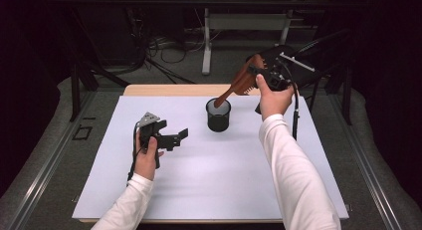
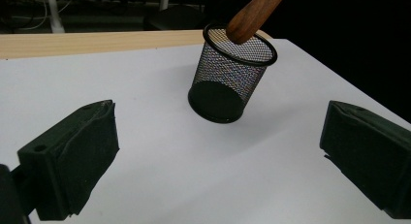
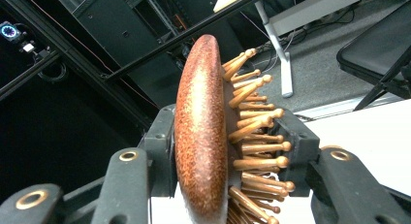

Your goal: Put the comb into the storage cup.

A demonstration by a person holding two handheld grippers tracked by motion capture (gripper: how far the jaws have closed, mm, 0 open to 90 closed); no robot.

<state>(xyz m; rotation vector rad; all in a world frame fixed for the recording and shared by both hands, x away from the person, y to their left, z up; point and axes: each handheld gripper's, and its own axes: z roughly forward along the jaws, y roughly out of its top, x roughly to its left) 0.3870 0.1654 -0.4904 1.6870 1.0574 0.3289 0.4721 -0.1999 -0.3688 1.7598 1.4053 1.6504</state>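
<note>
1. We judge the step in hand to be setting the hairbrush (image 1: 242, 82) handle-first into the mesh cup (image 1: 218, 115). The handle tip is at the cup's rim, on its right side as the high view shows it, with the brush head up and to the right of the cup.
2. To do it well, we would bring the handle closer to upright over the cup's middle before lowering. As it slants now, it could push on the rim and tip the light cup.
3. The right gripper (image 3: 228, 151) has its fingers closed on the brush head, one on the smooth wooden back and the other against the bristle side. We would open them only once the handle rests inside the cup, since the heavy head sits high.
4. The left gripper (image 1: 169, 138) is to the left of the cup and a little nearer to us, above the white surface (image 1: 209, 180). Its fingers (image 2: 72, 161) are wide apart and hold nothing. It could steady the cup if it starts to slide.
5. The brush is dark reddish-brown wood with a speckled oval back. Its pale wooden pegs have rounded tips, and its handle tapers.
6. The cup is black wire mesh with a solid rim and base. We cannot tell whether anything else is inside it.
</note>
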